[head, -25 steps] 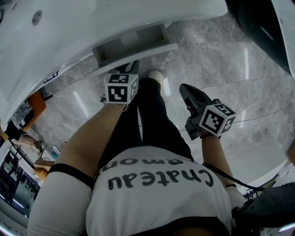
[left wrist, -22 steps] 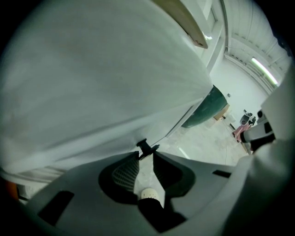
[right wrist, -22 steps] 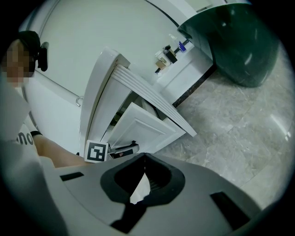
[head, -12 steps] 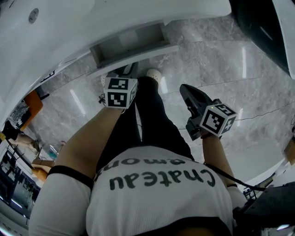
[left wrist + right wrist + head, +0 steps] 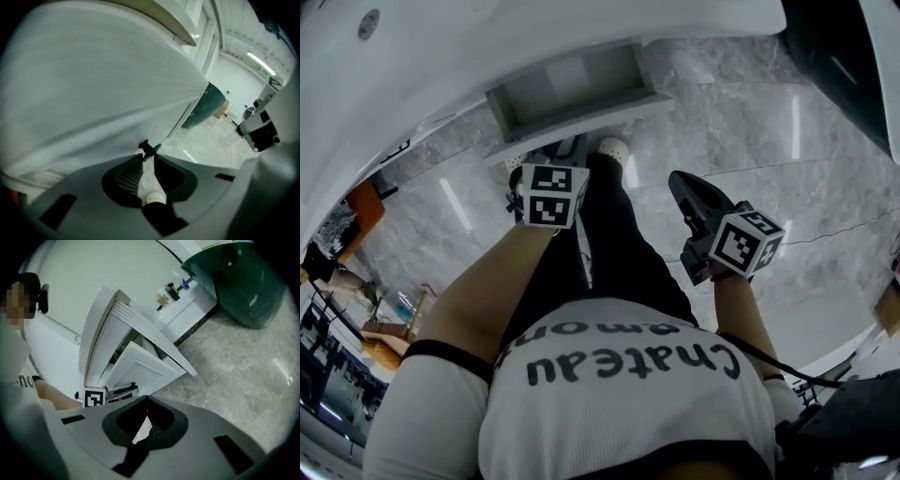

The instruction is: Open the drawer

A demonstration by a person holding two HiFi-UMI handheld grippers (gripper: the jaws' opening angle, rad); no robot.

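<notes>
My left gripper (image 5: 148,158) is closing, its tips pinching the small black knob (image 5: 148,148) on the white drawer (image 5: 581,114). The drawer stands pulled out of the cabinet (image 5: 441,56). My right gripper (image 5: 147,401) is clenched and empty, over the marble floor (image 5: 243,362).

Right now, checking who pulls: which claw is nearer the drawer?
Left. The left claw is at the drawer front, jaws closing on its black knob; the right claw hangs apart over the floor.
</notes>
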